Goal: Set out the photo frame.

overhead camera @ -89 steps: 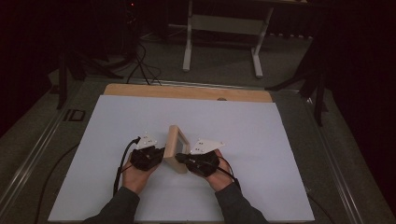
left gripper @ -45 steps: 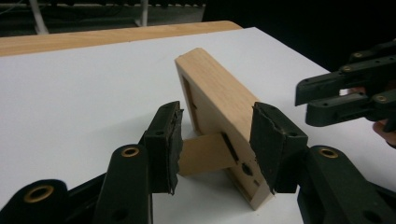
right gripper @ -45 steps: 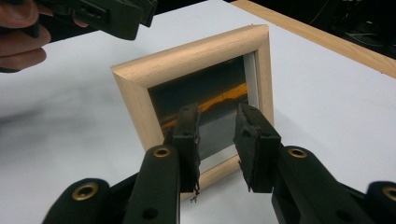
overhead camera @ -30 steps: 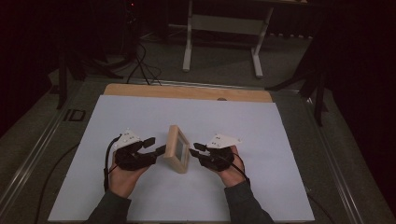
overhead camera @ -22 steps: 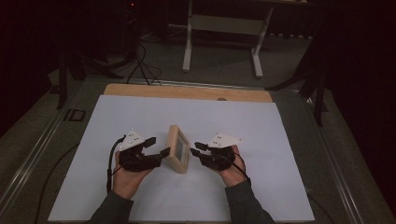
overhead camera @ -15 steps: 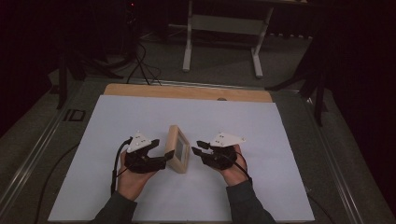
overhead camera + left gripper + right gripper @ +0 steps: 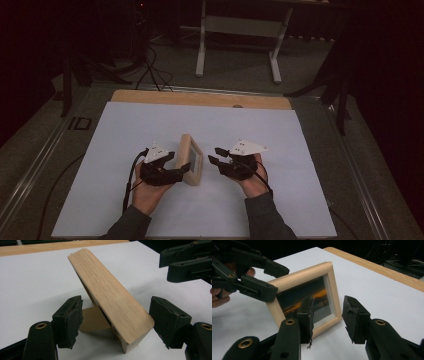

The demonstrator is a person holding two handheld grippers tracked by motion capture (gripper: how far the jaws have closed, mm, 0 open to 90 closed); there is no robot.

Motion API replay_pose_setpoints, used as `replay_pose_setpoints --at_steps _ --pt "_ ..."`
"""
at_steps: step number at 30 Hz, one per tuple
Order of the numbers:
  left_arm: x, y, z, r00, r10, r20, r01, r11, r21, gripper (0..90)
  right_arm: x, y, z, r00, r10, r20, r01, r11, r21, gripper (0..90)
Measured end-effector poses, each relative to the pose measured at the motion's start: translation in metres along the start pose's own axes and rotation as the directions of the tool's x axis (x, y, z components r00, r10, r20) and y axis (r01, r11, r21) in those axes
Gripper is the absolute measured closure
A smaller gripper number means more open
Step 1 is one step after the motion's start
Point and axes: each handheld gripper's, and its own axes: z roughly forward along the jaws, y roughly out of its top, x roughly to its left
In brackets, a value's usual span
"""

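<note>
High view: your photo frame (image 7: 191, 159) stands on the counter (image 7: 280, 140) between both hand-held grippers.
Left gripper view: your left hand-held gripper (image 7: 116, 322) straddles the frame's edge, jaws apart, not pressing.
Right gripper view: your right hand-held gripper (image 7: 328, 315) gapes just before the frame's front, having just widened.

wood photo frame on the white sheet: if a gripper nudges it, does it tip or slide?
The photo frame leans on a thin rear stand, so a push would probably tip it. The wood looks rigid and probably light. Its glazed front may be fragile.
</note>
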Motion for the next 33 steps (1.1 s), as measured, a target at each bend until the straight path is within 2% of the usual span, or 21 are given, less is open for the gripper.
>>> replay_pose_setpoints --at_steps 7,14,17,25,33 --pt "-0.003 -0.002 0.008 1.0000 0.003 0.002 -0.003 0.9995 0.032 30.9 -0.001 0.001 -0.002 1.0000 0.003 0.005 -0.003 1.000 -0.005 58.4" --pt "-0.003 -0.002 0.011 0.9994 -0.011 0.032 0.009 0.9986 0.052 41.8 -0.002 0.001 -0.003 0.9999 0.007 0.009 -0.007 1.000 -0.011 57.8" --pt "-0.003 -0.002 0.011 0.9992 -0.021 0.033 0.019 0.9981 0.059 43.0 -0.003 0.001 -0.004 0.9999 0.009 0.010 -0.008 1.000 -0.013 57.8" --pt "-0.003 -0.001 0.010 0.9986 -0.026 0.046 0.023 0.9980 0.059 50.1 -0.004 0.003 -0.007 0.9998 0.013 0.015 -0.012 1.000 -0.026 57.2" --pt "-0.006 -0.002 0.011 0.9964 -0.010 0.085 0.004 0.9981 0.061 59.8 -0.006 0.004 -0.011 0.9996 0.017 0.024 -0.016 0.999 -0.041 57.2"
